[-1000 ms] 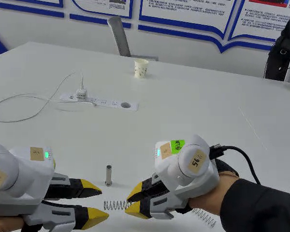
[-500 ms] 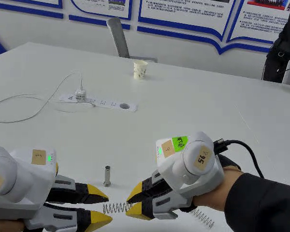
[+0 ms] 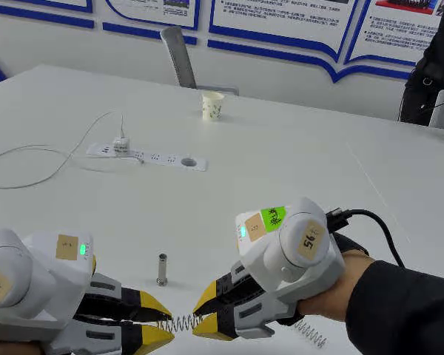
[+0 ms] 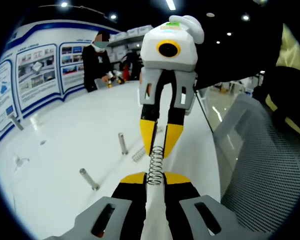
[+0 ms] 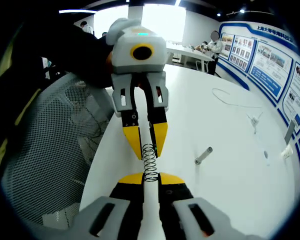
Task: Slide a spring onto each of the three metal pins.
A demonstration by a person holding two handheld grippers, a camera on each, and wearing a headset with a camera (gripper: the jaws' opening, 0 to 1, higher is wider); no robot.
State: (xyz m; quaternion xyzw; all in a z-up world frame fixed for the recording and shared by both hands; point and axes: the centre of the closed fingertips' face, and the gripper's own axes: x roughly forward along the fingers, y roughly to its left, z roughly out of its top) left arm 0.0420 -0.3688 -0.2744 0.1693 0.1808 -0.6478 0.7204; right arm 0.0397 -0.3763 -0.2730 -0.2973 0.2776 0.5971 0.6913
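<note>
One spring (image 3: pixel 181 323) | left gripper (image 3: pixel 167 325) fingers pinch one end | right gripper (image 3: pixel 199 319), labelled "95", fingers pinch other

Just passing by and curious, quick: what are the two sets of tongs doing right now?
Left gripper: tongs closed on one end of the spring.
Right gripper: tongs closed on the spring's other end.

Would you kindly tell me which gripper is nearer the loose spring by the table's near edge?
Right. The loose spring lies close beside the right gripper; the left gripper is farther off, facing the right one across a second spring held between them.
</note>
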